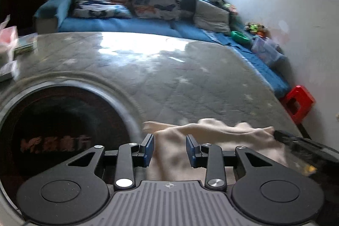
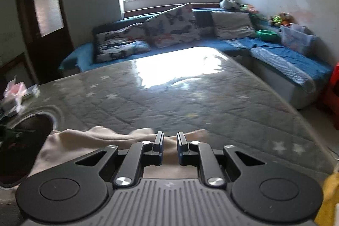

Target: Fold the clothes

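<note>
A cream garment (image 1: 211, 137) lies bunched at the near edge of the grey table (image 1: 169, 77). My left gripper (image 1: 169, 146) is open above its left part, cloth showing between the fingers without touching them. In the right wrist view the same garment (image 2: 84, 141) spreads to the left. My right gripper (image 2: 170, 144) stands open with a narrow gap over the garment's right end. The right gripper's dark body (image 1: 305, 147) shows at the garment's right edge in the left wrist view.
A round dark inset (image 1: 63, 130) sits in the table at the left. Small boxes and packets (image 1: 12, 43) lie at the table's far left. A blue sofa (image 2: 190, 41) with butterfly cushions runs behind the table. A red stool (image 1: 298, 103) stands at the right.
</note>
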Action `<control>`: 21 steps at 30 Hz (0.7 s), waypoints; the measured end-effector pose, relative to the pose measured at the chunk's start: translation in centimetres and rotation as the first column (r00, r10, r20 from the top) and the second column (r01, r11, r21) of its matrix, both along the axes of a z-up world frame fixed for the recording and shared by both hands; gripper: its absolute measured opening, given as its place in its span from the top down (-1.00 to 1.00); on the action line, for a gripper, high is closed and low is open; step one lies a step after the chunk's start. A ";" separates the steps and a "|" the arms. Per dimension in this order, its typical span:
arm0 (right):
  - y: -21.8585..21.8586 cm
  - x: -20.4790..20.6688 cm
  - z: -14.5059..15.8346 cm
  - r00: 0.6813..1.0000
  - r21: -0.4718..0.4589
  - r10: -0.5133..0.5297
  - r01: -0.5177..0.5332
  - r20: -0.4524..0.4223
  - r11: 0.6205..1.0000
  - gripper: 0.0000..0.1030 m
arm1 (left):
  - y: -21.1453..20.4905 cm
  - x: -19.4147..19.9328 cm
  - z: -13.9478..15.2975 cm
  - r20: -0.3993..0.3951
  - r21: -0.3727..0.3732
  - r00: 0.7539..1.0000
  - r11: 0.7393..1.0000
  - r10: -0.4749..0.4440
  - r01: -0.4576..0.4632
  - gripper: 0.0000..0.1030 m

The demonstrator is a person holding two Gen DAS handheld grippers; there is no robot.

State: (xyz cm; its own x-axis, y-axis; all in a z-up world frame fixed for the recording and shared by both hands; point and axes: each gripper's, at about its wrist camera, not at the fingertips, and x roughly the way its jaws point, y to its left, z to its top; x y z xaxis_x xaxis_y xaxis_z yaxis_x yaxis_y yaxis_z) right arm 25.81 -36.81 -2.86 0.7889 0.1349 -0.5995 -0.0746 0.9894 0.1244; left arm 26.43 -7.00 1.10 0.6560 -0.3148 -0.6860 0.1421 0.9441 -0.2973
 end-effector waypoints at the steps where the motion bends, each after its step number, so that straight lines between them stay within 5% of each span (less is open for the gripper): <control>1: 0.4 0.3 -0.1 1.000 0.002 0.009 -0.009 -0.005 1.000 0.75 | -0.5 0.1 -0.1 0.000 0.002 1.000 1.000 -0.015 0.015 0.34; 16: 2.0 2.3 -2.3 0.998 -0.018 0.028 -0.029 -0.051 0.999 0.67 | -3.3 3.4 -3.1 -0.058 0.010 0.997 0.999 -0.050 0.051 0.36; 21: 2.4 1.1 -1.3 0.998 -0.014 0.050 -0.050 -0.031 0.999 0.45 | -3.3 2.7 -2.5 -0.045 0.016 0.998 0.998 -0.051 0.052 0.35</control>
